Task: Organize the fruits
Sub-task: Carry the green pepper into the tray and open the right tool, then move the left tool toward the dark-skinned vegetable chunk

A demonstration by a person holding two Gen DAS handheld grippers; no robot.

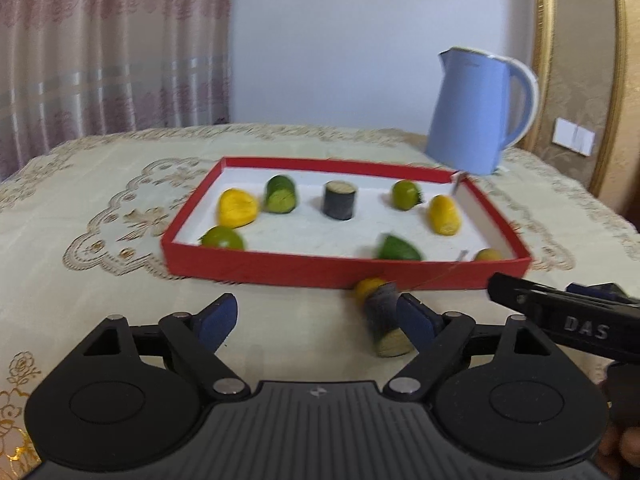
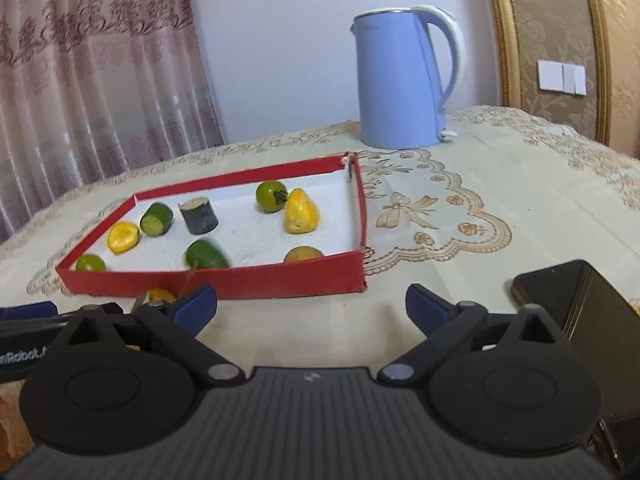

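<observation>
My left hand-held gripper (image 1: 316, 322) stands spread, empty; my right hand-held gripper (image 2: 312, 306) likewise. A dark stalk piece (image 1: 384, 320) lies outside the red tray (image 1: 280, 268), against its near wall. Next: pinch it, lift it in.

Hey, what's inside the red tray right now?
The red tray holds eight pieces: three yellow, four green, and a dark cut log standing on end. The near wall covers the lower parts of the front three, so their shapes are unclear.
</observation>
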